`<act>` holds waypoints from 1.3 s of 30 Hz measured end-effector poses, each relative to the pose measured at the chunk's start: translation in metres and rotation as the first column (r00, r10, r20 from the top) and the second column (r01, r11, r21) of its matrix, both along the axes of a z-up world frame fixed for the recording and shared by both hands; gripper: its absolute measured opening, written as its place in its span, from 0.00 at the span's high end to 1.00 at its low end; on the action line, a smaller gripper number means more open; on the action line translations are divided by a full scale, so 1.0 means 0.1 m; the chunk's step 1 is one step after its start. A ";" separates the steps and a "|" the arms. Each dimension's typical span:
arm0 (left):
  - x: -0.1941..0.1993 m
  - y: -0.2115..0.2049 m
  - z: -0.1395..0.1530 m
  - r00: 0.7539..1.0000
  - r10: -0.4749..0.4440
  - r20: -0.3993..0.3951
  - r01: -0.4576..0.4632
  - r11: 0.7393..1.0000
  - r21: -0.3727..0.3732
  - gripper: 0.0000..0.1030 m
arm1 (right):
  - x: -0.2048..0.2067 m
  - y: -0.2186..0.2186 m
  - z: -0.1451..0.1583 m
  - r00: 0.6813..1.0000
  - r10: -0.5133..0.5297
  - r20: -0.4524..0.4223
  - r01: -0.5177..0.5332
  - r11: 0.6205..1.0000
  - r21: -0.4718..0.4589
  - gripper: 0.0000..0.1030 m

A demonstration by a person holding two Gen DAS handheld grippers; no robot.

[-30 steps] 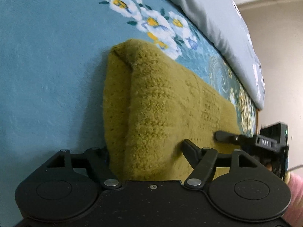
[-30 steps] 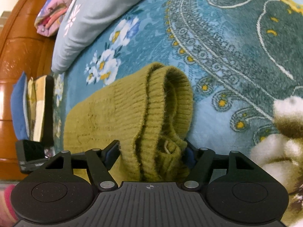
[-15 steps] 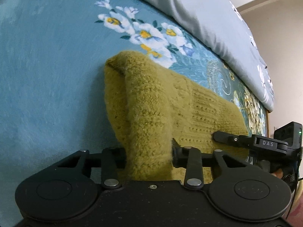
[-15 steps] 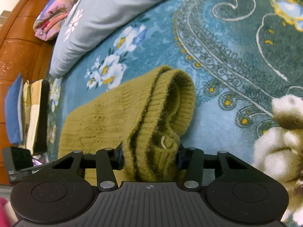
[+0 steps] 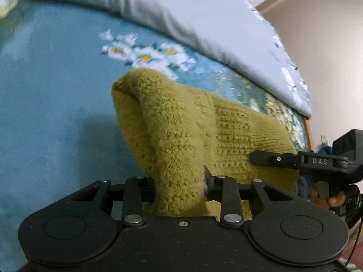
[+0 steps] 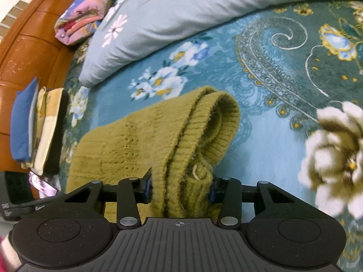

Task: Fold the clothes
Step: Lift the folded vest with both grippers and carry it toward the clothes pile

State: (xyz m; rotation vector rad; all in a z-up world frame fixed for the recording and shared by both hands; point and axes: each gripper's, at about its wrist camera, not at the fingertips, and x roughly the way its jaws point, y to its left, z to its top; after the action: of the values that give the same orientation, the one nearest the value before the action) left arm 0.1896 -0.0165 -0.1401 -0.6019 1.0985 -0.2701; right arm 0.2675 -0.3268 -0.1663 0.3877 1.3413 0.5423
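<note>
1. Olive knit sweater (image 5: 181,122) lies on a teal floral bedspread (image 5: 52,104), bunched into a thick fold and partly raised off it
2. Left gripper (image 5: 180,188) is clenched on one end of the sweater; the fuzzy fold fills the gap between its fingers (image 5: 212,181) and rises up and away from them
3. Right gripper (image 6: 180,187) is clamped on the other end, at the ribbed hem (image 6: 217,122), which curls open like a tube just beyond the fingers (image 6: 147,184); a small pale loop of yarn shows in the bunched knit between them
4. From the left wrist view, the right gripper (image 5: 295,159) shows side-on at the right edge, its finger lying against the flat knit panel
5. Grey quilt (image 6: 186,11) runs along the far side of the bedspread, well apart from the sweater
6. A folded pink and blue cloth (image 6: 84,15) rests on the quilt's far end, beside a brown wooden headboard (image 6: 29,45)
7. A stack of folded items (image 6: 38,127), blue, cream and black, stands near the headboard, left of the sweater
</note>
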 end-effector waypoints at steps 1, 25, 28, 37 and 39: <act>-0.06 0.00 0.11 1.000 -0.005 0.017 0.005 1.000 0.005 0.70 | -0.06 -0.01 0.11 1.000 -0.002 0.012 0.002 1.000 0.002 0.62; -0.92 -1.04 1.98 0.901 -0.249 0.356 0.210 0.967 0.145 0.70 | -1.28 -0.95 2.10 0.943 -0.170 0.287 0.154 0.985 0.079 0.62; -0.91 -1.35 2.06 0.881 -0.292 0.373 0.247 0.955 0.163 0.70 | -1.33 -1.26 2.16 0.930 -0.199 0.308 0.179 0.979 0.093 0.62; -0.77 -2.74 2.07 0.853 -0.337 0.398 0.300 0.941 0.156 0.70 | -1.35 -2.69 2.22 0.902 -0.236 0.361 0.205 0.971 0.123 0.62; -0.77 -3.17 2.02 0.862 -0.323 0.390 0.297 0.946 0.127 0.70 | -1.31 -3.12 2.22 0.904 -0.222 0.366 0.193 0.974 0.114 0.62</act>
State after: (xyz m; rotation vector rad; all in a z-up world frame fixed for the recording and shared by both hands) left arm 0.1127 -0.3334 0.0614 -0.2871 0.7889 -0.6125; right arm 0.1367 -0.6386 0.0561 0.4568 0.8969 0.4610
